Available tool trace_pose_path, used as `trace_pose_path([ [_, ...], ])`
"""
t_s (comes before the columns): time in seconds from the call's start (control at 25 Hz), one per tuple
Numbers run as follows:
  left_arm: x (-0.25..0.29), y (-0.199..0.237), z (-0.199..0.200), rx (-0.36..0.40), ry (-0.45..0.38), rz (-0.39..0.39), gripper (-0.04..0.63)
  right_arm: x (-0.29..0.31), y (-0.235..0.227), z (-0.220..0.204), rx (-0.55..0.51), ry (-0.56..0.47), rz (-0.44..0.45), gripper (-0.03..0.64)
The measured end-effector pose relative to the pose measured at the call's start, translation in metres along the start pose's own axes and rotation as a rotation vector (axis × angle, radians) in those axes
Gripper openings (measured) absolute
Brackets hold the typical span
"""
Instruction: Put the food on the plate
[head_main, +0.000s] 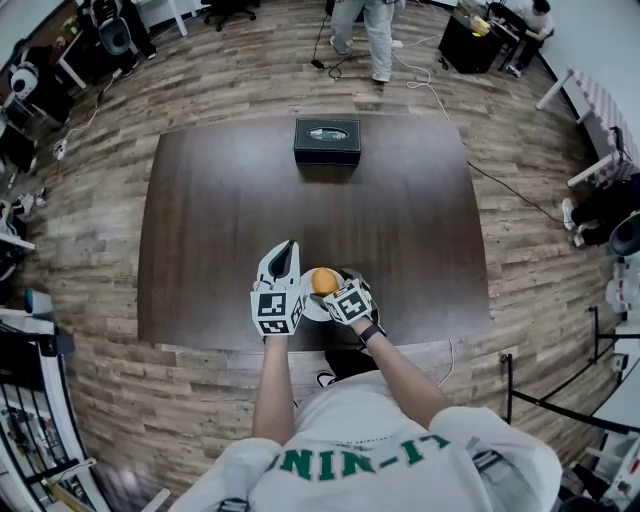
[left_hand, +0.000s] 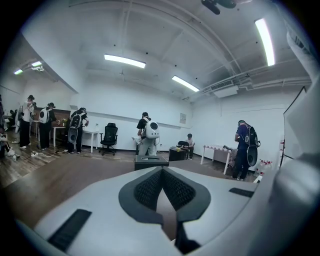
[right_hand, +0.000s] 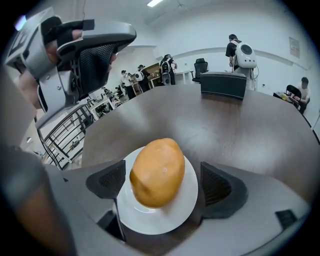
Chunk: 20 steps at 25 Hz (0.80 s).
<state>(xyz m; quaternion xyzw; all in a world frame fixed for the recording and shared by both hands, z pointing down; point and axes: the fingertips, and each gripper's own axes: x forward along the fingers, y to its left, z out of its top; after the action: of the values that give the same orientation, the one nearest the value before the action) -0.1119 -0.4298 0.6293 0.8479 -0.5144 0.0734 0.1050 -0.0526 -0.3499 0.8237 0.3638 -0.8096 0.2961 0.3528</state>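
Since the orange-brown food (right_hand: 157, 172) already sits on the white plate (right_hand: 170, 220) near the dark table's (right_hand: 240, 130) near edge, the right gripper (right_hand: 162, 182), jaws spread clear of it, should withdraw straight back without nudging it; left gripper (left_hand: 161, 192) pinched closed, empty.

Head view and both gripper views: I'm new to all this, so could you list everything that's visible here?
table: one, dark brown, middle of the room
box: one, black, far side of the table
plate: one, white, near edge of the table
food: one, orange-yellow, rounded, over the plate; contact unclear
people: several, mostly dark clothes, beyond the table
office chair: one, black, by the far wall
left gripper: one, white, jaws together, empty, left of the plate
right gripper: one, white, jaws apart either side of the food, not pressing it
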Motion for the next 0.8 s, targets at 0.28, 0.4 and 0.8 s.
trace_pose_path([
  [0.28, -0.006, -0.008, 0.012, 0.01, -0.023, 0.005, 0.011, -0.027, -0.017, 0.017, 0.019, -0.087, -0.074, 0.511],
  [0.4, -0.011, -0.011, 0.022, 0.016, -0.039, 0.008, 0.011, -0.044, -0.025, 0.029, 0.041, -0.141, -0.095, 0.501],
  [0.8, -0.043, -0.02, 0.059, 0.075, -0.103, 0.026, 0.011, -0.13, -0.026, 0.097, 0.062, -0.41, -0.175, 0.418],
])
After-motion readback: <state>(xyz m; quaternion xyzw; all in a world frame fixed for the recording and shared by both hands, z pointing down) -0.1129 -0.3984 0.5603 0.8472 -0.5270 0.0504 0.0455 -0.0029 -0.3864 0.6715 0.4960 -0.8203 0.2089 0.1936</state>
